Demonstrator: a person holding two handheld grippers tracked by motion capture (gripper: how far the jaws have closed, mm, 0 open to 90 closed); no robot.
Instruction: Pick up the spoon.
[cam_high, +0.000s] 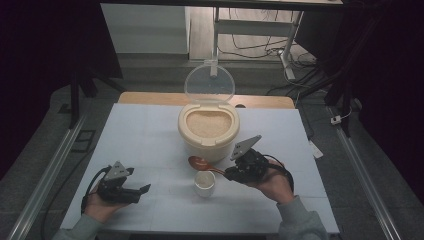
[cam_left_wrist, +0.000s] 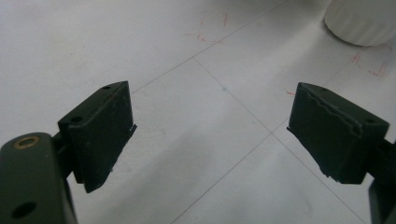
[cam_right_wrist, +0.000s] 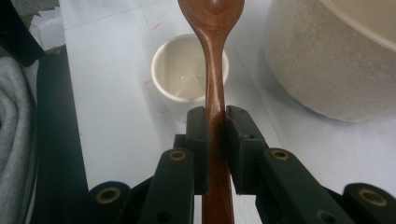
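The tall cream plastic rice bin (cam_high: 208, 131) with its raised clear lid (cam_high: 209, 83) blocks the mid-bench; the small white cup (cam_high: 204, 183) stands just before it. The white bench (cam_high: 140, 135) lies open on both sides.

A lab recording bench, not a kitchen

You are seated at a white worktop (cam_high: 150, 130) marked with thin grid lines and small red corner marks (cam_left_wrist: 212, 21), the sort drawn to place things for repeated trials. Beyond its far edge you see a bare grey floor, loose cables (cam_high: 255, 47) trailing under a white metal desk frame (cam_high: 252, 27), and dark curtains (cam_high: 45, 45) closing off both sides. Aluminium rails (cam_high: 47, 170) run along the floor past the left and right edges. The rice container (cam_high: 208, 131) and cup (cam_high: 204, 183) are the only household items here, set out as props.
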